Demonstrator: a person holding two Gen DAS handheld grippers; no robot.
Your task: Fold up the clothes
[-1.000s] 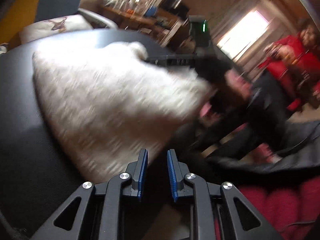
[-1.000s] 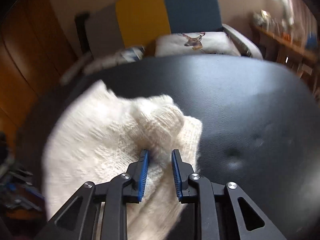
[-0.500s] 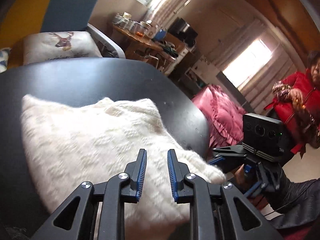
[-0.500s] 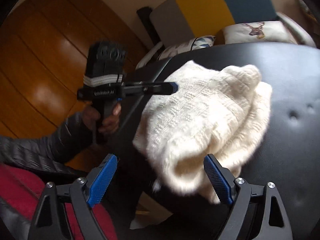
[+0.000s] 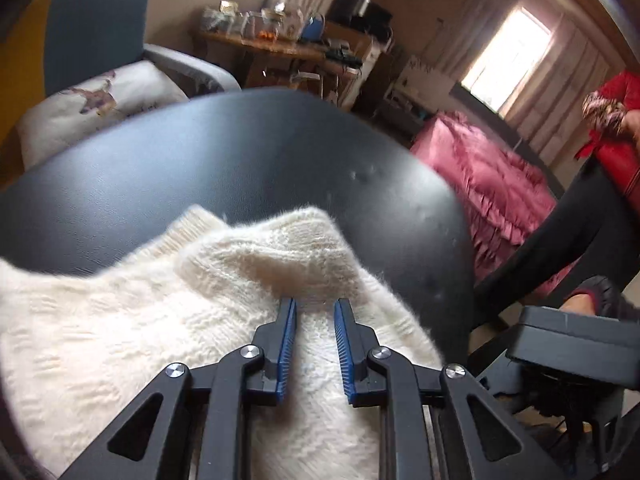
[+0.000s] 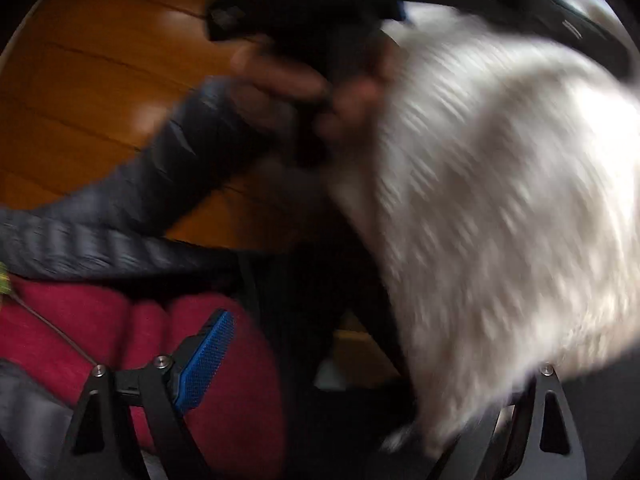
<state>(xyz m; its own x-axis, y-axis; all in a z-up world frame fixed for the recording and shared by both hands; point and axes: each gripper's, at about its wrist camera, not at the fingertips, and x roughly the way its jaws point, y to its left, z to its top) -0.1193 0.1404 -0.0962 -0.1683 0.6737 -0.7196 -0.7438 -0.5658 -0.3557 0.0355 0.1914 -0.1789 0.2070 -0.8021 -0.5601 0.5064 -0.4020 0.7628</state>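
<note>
Left wrist: left gripper point(image 5: 315, 306) narrowly parted over white sweater point(image 5: 120, 332); right gripper point(image 6: 372, 360) wide.

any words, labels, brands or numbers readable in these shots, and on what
None can be read.
Small white mark on the black gripper body at the top of the right wrist view: too blurred to read.
Deer-print white cushion: a picture, no words.
Cluttered wooden side table: items too small to read.

No legible writing

Neither wrist view shows any text, label, brand, number or sign sharp enough to read.
</note>
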